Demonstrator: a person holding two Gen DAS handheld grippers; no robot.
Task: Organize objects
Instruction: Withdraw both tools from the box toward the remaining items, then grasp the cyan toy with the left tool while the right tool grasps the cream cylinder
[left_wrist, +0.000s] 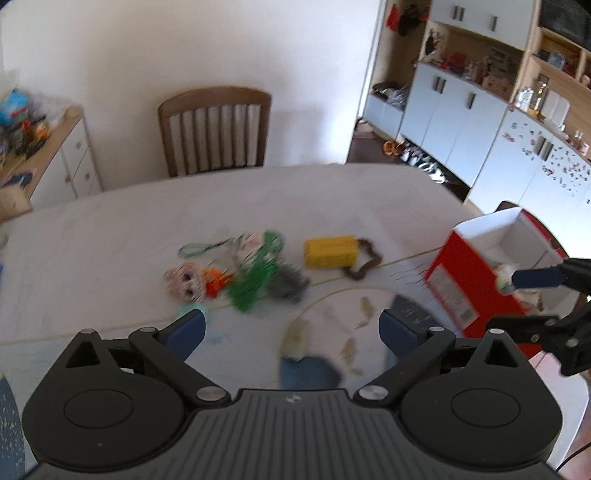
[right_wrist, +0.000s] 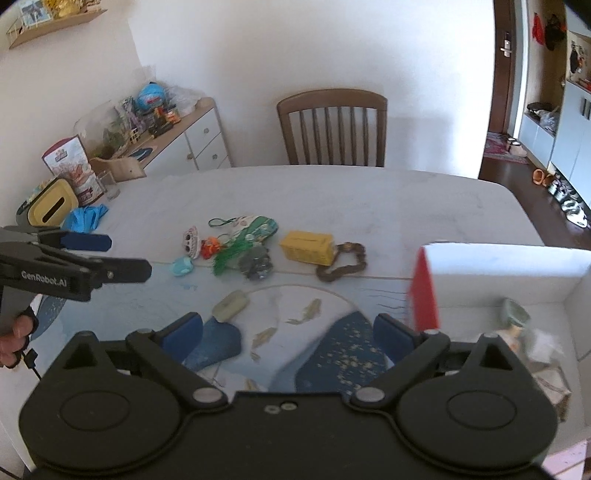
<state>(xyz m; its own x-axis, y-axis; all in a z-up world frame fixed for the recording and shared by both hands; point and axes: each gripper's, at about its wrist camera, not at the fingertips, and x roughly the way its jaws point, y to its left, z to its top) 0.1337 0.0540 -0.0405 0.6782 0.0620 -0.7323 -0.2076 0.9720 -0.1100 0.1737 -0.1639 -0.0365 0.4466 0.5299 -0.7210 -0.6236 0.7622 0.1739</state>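
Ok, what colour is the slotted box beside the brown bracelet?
Yellow box, next to the bracelet; clearest in the right wrist view.

Both wrist cams, same table (left_wrist: 258, 192)

- Bare counter (right_wrist: 332, 192) is left behind the clutter, up to the chair (right_wrist: 332, 127).
- The right side is blocked by the red box (right_wrist: 424, 291).
- The middle is crowded by the yellow block (right_wrist: 308, 247) and small toys (right_wrist: 243, 245).

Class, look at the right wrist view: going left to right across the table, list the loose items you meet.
blue glove → light blue toy → orange toy → yellow box → brown bracelet → red and white box
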